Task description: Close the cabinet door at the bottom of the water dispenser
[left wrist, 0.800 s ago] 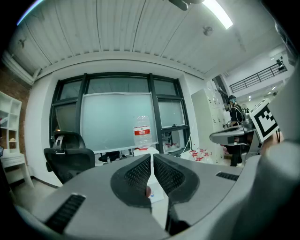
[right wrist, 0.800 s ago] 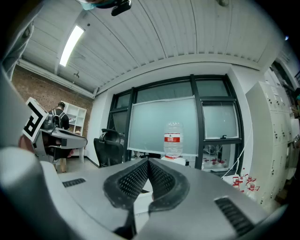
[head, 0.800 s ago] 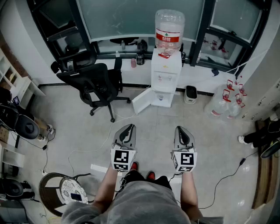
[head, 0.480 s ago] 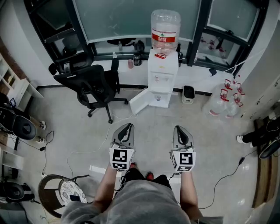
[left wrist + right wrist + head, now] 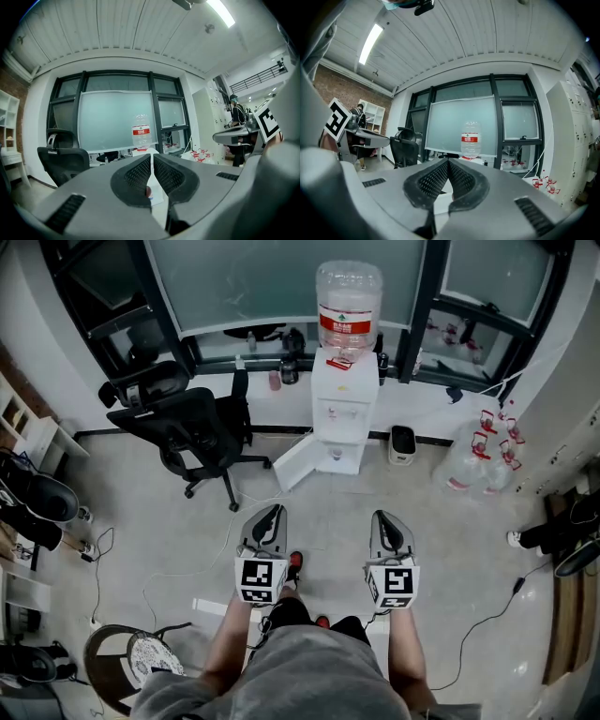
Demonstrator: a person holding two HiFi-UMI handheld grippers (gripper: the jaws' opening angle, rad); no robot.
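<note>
The white water dispenser (image 5: 343,399) stands against the window wall with a clear bottle (image 5: 349,306) on top. Its bottom cabinet door (image 5: 298,463) hangs open, swung out to the left. Both grippers are held side by side well short of it, pointing toward it. My left gripper (image 5: 277,511) is shut with nothing between its jaws, and so is my right gripper (image 5: 383,516). In the left gripper view the bottle (image 5: 140,136) shows above the closed left gripper (image 5: 152,158). In the right gripper view the bottle (image 5: 470,138) shows above the closed right gripper (image 5: 448,162).
A black office chair (image 5: 192,423) stands left of the dispenser. A small bin (image 5: 401,442) and several empty water jugs (image 5: 473,460) sit to its right. Cables (image 5: 159,563) trail over the floor, and a round stool (image 5: 141,657) is at lower left.
The person has stepped forward; the dispenser and chair have shifted slightly left in the head view, and a red shoe now shows beside the left gripper. Both grippers stay shut.
</note>
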